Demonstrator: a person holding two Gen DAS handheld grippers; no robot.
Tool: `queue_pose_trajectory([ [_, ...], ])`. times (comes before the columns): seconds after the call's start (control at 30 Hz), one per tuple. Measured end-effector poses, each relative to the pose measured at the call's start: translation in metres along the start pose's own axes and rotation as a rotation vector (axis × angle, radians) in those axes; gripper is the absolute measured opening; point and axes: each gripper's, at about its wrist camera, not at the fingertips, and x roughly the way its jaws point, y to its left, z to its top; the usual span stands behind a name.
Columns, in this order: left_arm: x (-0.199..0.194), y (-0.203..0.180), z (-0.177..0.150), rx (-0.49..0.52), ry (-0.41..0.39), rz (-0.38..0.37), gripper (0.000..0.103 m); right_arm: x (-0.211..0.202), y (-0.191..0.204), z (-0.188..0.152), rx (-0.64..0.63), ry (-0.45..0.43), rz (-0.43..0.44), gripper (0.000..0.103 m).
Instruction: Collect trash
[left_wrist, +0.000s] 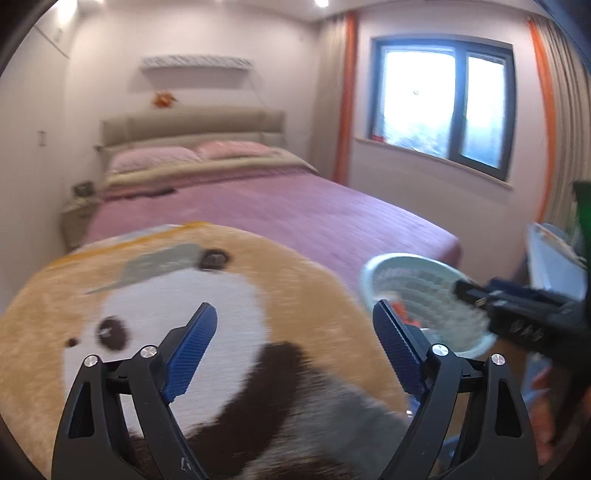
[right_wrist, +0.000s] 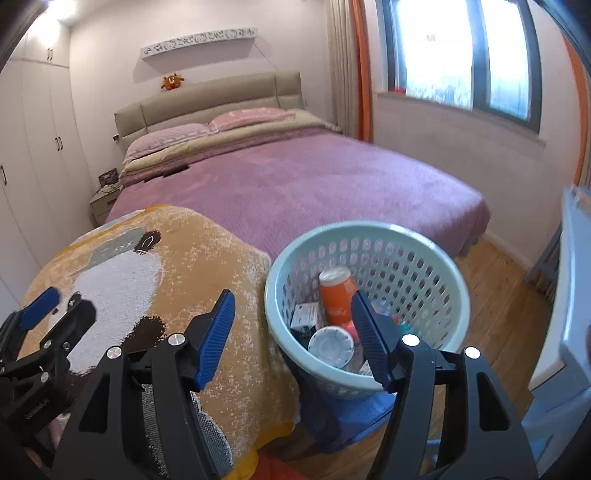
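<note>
Bedroom: left tongs (left_wrist: 291, 334) over panda blanket (left_wrist: 229, 295), right tongs (right_wrist: 293, 334) by basket (right_wrist: 369, 236), both spread, empty.

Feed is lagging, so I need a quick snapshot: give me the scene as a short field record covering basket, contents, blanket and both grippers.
basket: pale green perforated basket, upright on a blue stool beside the bed
contents: orange can, white cup, small box
blanket: panda blanket, left of the basket
left gripper: jaws open, empty
right gripper: jaws open, empty
</note>
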Motion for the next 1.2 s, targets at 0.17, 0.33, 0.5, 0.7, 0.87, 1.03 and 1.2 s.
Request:
queue_pose_trajectory([
  [0.17,-0.014,0.019,-0.009,-0.017,-0.068,0.069,0.085,-0.021,0.017,-0.002,-0.037,-0.091,-0.022,0.061],
  [0.33,-0.023,0.023,-0.01,0.007,-0.155,0.112,0.092,-0.04,0.031,-0.001,-0.067,-0.186,-0.056,0.061],
  [0.5,-0.022,0.027,-0.015,-0.007,-0.149,0.083,0.092,-0.047,0.033,-0.004,-0.067,-0.223,-0.069,0.061],
  [0.7,-0.019,0.033,-0.02,-0.028,-0.108,0.053,0.093,-0.044,0.021,-0.016,-0.019,-0.226,-0.11,0.062],
  [0.87,-0.02,0.029,-0.022,-0.006,-0.118,0.062,0.095,-0.042,0.015,-0.019,0.001,-0.229,-0.122,0.062],
  [1.03,-0.021,0.02,-0.025,0.034,-0.125,0.073,0.095,-0.039,0.016,-0.017,-0.002,-0.234,-0.123,0.062],
  [1.2,-0.023,0.019,-0.025,0.031,-0.125,0.077,0.095,-0.037,0.02,-0.02,-0.009,-0.23,-0.118,0.062],
])
